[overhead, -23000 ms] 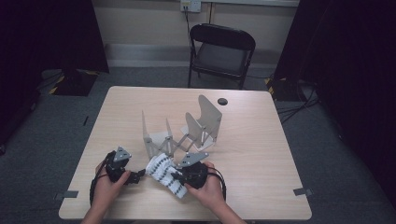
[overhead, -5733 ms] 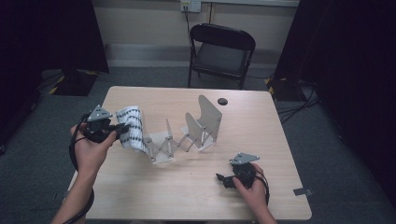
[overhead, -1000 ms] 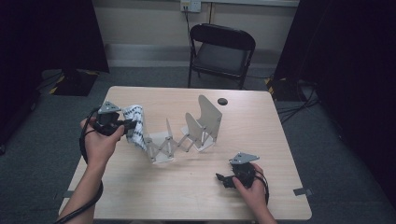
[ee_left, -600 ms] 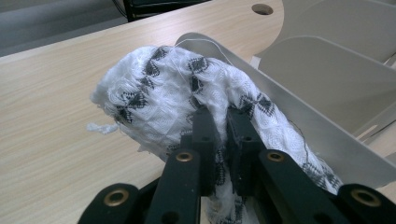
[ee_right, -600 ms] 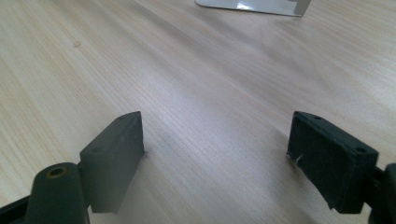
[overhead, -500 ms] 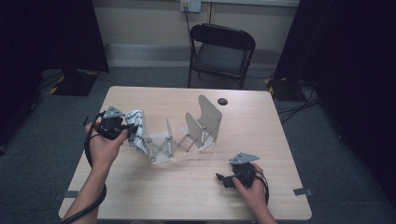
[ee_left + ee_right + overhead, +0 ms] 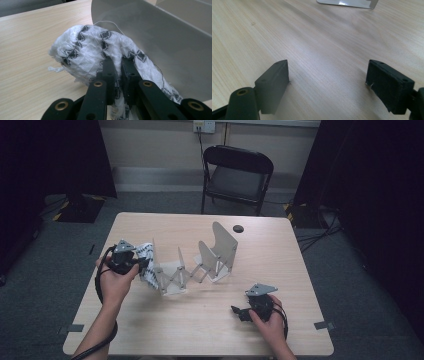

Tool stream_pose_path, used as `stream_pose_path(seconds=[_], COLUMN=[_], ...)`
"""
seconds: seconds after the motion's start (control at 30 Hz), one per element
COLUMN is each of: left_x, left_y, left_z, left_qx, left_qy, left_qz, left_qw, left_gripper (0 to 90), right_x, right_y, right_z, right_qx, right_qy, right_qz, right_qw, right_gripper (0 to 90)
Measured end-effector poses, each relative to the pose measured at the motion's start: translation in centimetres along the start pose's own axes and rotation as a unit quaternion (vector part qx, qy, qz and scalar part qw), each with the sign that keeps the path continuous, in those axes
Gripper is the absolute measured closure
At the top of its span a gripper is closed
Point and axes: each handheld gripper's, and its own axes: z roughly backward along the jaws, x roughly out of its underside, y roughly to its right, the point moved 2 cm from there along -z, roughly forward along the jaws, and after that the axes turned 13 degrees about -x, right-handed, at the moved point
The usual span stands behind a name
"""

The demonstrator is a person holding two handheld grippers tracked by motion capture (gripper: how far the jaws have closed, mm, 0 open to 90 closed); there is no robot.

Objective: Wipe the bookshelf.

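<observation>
Fingers (image 7: 110, 72) on one cloth (image 7: 100, 50), one rack (image 7: 200, 262).

Light wooden bench (image 7: 165, 330). Grey accordion rack (image 7: 192, 265) stands mid-bench; small dark disc (image 7: 238, 228) lies just behind the rack's right end.

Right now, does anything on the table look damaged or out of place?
Only small things. The cloth in the left gripper is bunched and has loose threads, one arcing against the rack divider beside it. It sits outside the rack's end, not in a slot. The right gripper rests open.
</observation>
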Motion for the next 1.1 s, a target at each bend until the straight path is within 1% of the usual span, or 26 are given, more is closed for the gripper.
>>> stream_pose_path(seconds=[0.47,0.67,0.8,0.87,0.93,0.97,1.03,1.1], left_x=[1.6,2.5,3.2,3.5,3.8,4.0,4.5,4.9], left_y=[0.2,0.4,0.6,0.6,0.7,0.7,0.8,0.9], left_z=[-1.7,-2.5,-3.0,-3.1,-3.3,-3.3,-3.6,-3.7], left_qx=[-0.006,-0.009,-0.006,-0.007,-0.006,-0.006,-0.004,-0.003], left_qy=[-0.007,-0.016,-0.023,-0.025,-0.024,-0.028,-0.029,-0.033], left_qz=[0.01,0.007,0.011,0.006,0.01,0.004,0.007,0.004], left_qw=[0.9999,0.9998,0.9997,0.9996,0.9996,0.9996,0.9996,0.9994], left_gripper=[82.8,82.7,82.7,82.7,82.7,82.7,82.7,82.7], right_x=[0.0,0.0,0.0,0.0,0.0,0.0,0.0,0.0], right_y=[0.0,0.0,0.0,0.0,0.0,0.0,0.0,0.0], right_z=[0.0,0.0,0.0,0.0,0.0,0.0,0.0,0.0], right_qx=[0.0,0.0,0.0,0.0,0.0,0.0,0.0,0.0], right_qy=[0.0,0.0,0.0,0.0,0.0,0.0,0.0,0.0], right_qz=[0.0,0.0,0.0,0.0,0.0,0.0,0.0,0.0], right_qw=[1.0,1.0,1.0,1.0,1.0,1.0,1.0,1.0], right_gripper=[18.1,18.1,18.1,18.1,18.1,18.1,18.1,18.1])
